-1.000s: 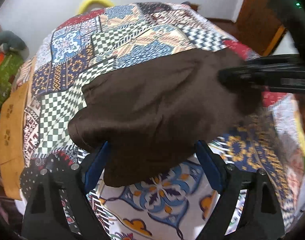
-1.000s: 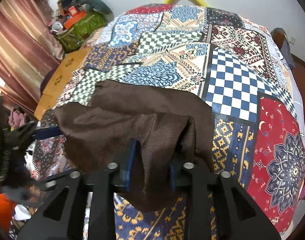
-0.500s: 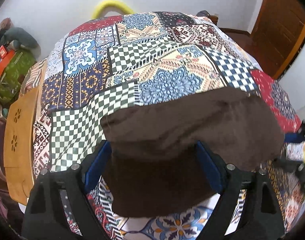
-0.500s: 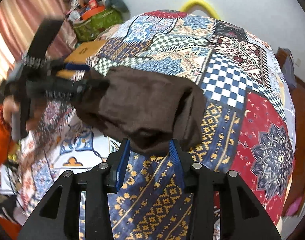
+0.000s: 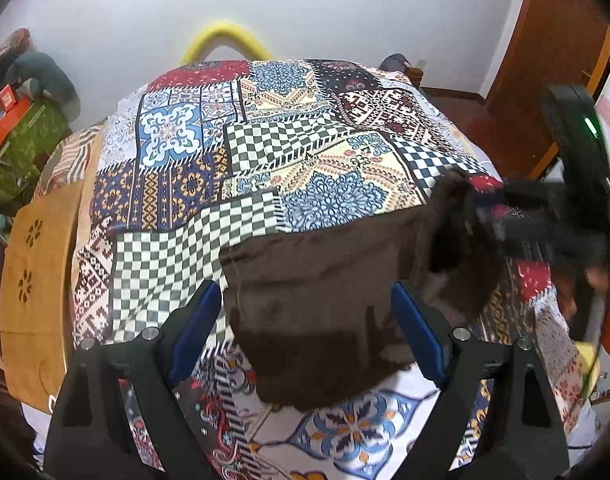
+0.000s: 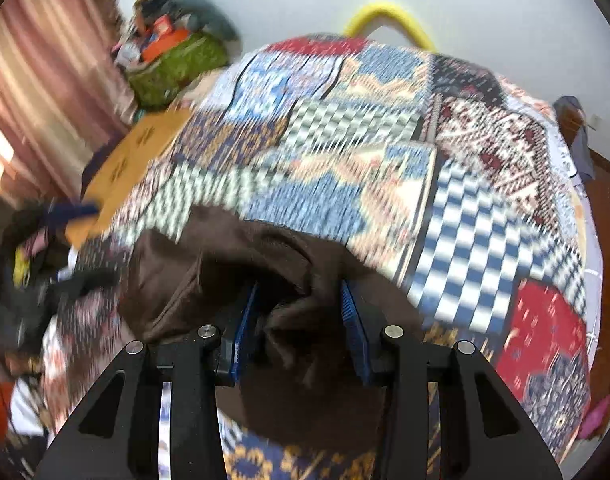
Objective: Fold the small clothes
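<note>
Hanging above the patchwork bedspread (image 5: 273, 148) — brown garment (image 5: 317, 292), stretched between left gripper (image 5: 309, 332), spread wide against the cloth, and right gripper (image 6: 299, 328), part-closed, bunching a fold between blue pads.

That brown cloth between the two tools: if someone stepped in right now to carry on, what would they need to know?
Left tool: spread wide, with the brown cloth filling the gap between its blue pads; whether they press on it is unclear.
Right tool: part-way closed, a bunched fold of cloth between its pads; grip unclear, picture blurred.
Cloth: draped over both tools above the patchwork bedspread, crumpled, near the bed's front edge.
Done: cloth picked up.
Left: lay it flat, fold it neatly, set it down.
</note>
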A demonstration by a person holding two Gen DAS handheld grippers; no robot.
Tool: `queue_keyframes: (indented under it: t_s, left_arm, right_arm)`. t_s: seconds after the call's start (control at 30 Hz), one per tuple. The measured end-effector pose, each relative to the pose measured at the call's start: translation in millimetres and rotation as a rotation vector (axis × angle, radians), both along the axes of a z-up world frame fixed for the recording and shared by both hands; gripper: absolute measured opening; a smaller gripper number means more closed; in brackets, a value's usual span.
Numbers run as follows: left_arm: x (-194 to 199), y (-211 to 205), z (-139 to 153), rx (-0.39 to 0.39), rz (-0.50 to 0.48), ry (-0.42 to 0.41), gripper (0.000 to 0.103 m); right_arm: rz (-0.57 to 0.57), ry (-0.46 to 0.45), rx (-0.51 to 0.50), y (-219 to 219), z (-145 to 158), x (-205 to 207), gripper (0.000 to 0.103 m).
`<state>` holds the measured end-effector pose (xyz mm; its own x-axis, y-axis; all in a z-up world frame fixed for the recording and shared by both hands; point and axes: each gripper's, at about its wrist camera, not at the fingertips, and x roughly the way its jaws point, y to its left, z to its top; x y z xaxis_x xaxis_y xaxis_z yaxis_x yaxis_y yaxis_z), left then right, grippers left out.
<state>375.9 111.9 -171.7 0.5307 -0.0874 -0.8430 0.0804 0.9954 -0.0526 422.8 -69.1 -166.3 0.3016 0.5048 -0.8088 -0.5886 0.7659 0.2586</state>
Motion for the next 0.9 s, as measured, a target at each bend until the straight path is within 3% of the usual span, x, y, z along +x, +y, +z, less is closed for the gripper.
queue_keyframes:
  t_s: [0.1,0.3,0.4,0.7,0.9]
  left_arm:
    - [-7,-2,-8,0.0,-0.021,0.018,0.089]
    - [-20,-15,-53,0.01,-0.075,0.129,0.09]
    - [-20,-18,-68,0.096,-0.048,0.141,0.09]
    - [15,14,-37,0.174,0.047,0.048,0.09]
    - [54,28,-22,0.159,0.105,0.004,0.09]
  right_arm:
    - [-0.021,-0.002,0.027,-6,7,1,0.037]
    - [0.009,-0.056,0.029,-20,20,-22,0.037]
    - [0.046,-0.046,0.039,-27,20,-34,0.037]
    - [0.15,0.004,-0.056,-14,-18,-47,0.037]
    - [0.1,-0.015,0.02,-1,-19,-22,0.037]
